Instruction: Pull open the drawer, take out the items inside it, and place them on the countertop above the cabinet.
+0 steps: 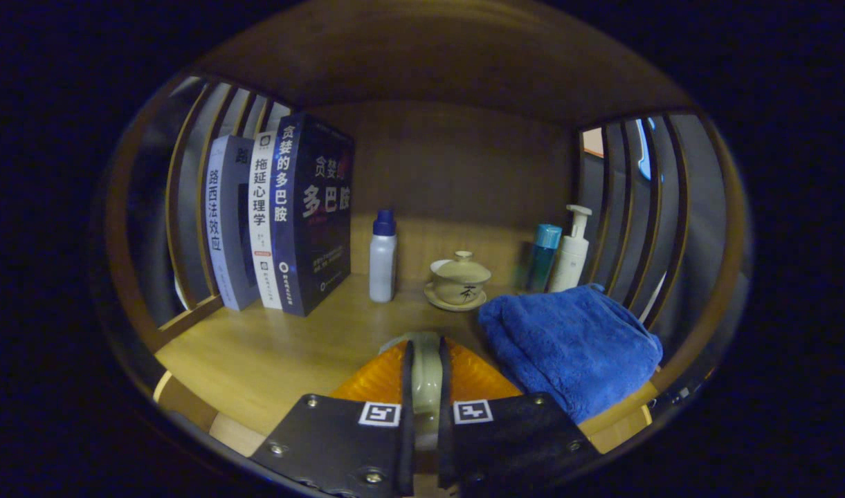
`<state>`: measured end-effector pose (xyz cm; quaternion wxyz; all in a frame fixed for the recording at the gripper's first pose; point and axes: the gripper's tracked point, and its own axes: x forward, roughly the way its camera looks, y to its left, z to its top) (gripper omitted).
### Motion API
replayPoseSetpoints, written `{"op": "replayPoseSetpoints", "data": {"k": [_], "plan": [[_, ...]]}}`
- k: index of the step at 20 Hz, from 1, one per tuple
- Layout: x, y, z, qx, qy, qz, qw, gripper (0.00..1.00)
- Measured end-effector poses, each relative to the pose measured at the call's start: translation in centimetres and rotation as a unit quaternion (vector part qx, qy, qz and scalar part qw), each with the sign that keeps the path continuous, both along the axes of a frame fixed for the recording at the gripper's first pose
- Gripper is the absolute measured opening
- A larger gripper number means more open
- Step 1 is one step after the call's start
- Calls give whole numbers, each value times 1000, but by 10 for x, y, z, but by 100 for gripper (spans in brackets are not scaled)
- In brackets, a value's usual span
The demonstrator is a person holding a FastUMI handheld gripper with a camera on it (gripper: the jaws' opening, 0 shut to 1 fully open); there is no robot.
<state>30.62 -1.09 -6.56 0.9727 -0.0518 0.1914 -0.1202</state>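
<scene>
My gripper (425, 349) is over the wooden countertop (270, 353), near its front edge. Its two orange fingers (374, 379) are shut on a pale green glazed object (425, 377), apparently a small ceramic cup, with both pressing on its sides. Only a narrow strip of it shows between them, and its base is hidden. A folded blue towel (571, 346) lies on the countertop just right of the fingers.
Beyond the fingers stand a lidded tea bowl on a saucer (460, 280), a white bottle with a blue cap (383, 259), a teal bottle (543, 256) and a white pump bottle (573, 252). Three upright books (284, 214) stand at the back left. Slatted wooden sides (187, 207) close in the shelf.
</scene>
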Motion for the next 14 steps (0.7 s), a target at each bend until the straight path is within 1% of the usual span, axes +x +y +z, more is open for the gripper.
{"op": "replayPoseSetpoints", "data": {"k": [2, 3, 7, 8, 9, 12, 13, 14], "plan": [[7, -2, -2, 7, -9, -7, 1000, 14], [8, -2, -2, 12, -10, -11, 1000, 17], [14, -5, -2, 21, -18, -14, 1000, 17], [16, -6, -4, 25, -16, -14, 999, 17], [15, -6, -3, 31, -14, -14, 999, 20], [11, -10, -8, 65, 9, -23, 998, 20], [6, -9, -10, 76, 21, -23, 997, 26], [1, -10, -14, 81, 33, -24, 996, 28]]}}
